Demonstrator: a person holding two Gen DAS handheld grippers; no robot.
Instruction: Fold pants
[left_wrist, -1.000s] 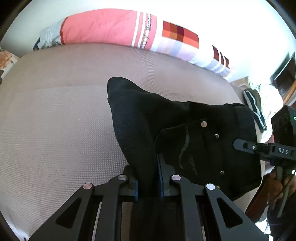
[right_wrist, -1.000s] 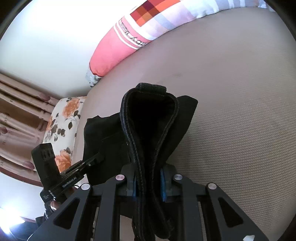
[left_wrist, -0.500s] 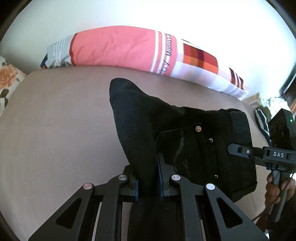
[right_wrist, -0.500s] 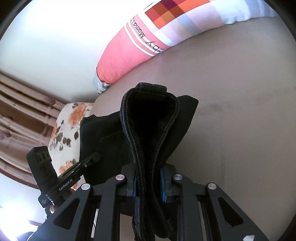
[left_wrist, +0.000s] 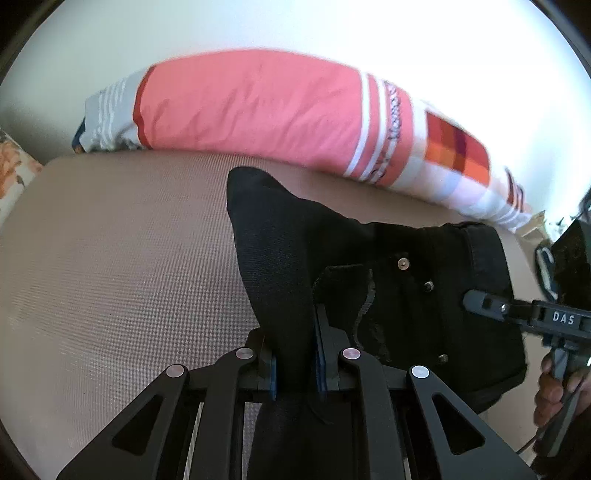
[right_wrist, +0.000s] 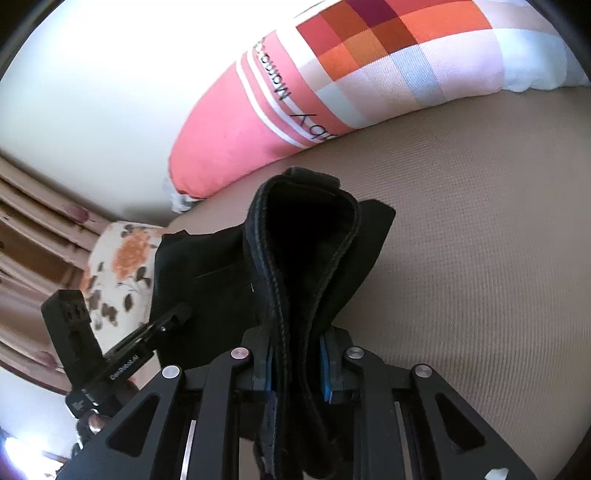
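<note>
Your left gripper (left_wrist: 293, 354) is clamped on a fold of the black pants (left_wrist: 406, 295); your right gripper (right_wrist: 297, 365) is clamped on the waistband, both held low over the beige mattress (left_wrist: 110, 258). Pants hang betw. the two, raised off the surface. Pink pillow (left_wrist: 258, 107) lies at 12 o'clock along the far edge, floral cushion (right_wrist: 122, 266) at 9 o'clock; bare mattress from 1 to 4 o'clock in right wrist view.

The left gripper (left_wrist: 293, 354) has its blue-padded fingers (left_wrist: 320, 354) pressed together on black cloth bunched between them. The right gripper (right_wrist: 298, 365) is clamped the same way on a thick fold. A bare hand (left_wrist: 554, 384), seen right of the left tongs, grasps the right gripper's handle.
</note>
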